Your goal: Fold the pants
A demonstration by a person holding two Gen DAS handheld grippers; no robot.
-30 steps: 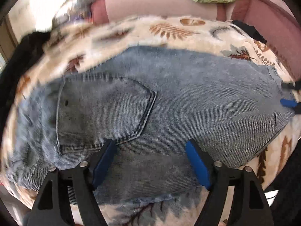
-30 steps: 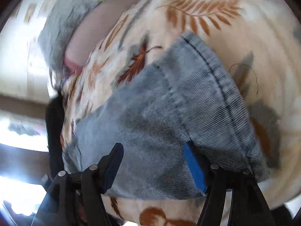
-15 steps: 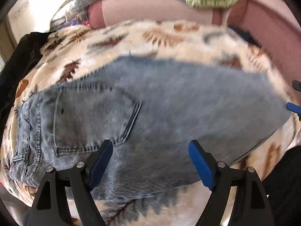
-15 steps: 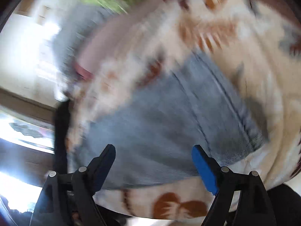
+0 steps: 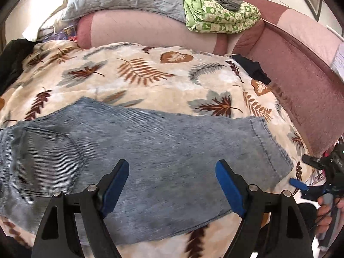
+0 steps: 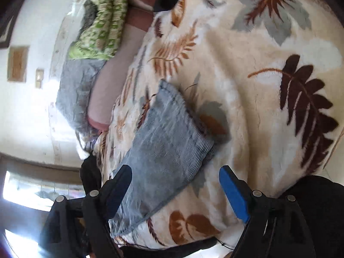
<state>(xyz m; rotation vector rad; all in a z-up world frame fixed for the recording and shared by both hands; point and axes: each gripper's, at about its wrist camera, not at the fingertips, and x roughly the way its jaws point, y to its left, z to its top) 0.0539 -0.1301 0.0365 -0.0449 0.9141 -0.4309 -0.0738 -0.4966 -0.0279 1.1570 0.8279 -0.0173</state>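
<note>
The pants point(image 5: 150, 161) lie flat on the leaf-print blanket point(image 5: 139, 73), folded lengthwise into one band with the back pocket point(image 5: 45, 161) end at the left of the left wrist view and the hem point(image 5: 268, 148) toward the blanket's right edge. A second ago both tools hung close over the denim; now both have drawn back from it. The left tool point(image 5: 172, 185) stands spread with nothing between its pads, above the band's near edge. The right tool point(image 6: 174, 191), also spread and empty, has swung away from the hem, so more bare blanket shows beside the leg end. That reads as a release after the lengthwise fold: the cloth keeps its shape unaided, and the crosswise fold, hem toward waistband, is probably still to come.
</note>
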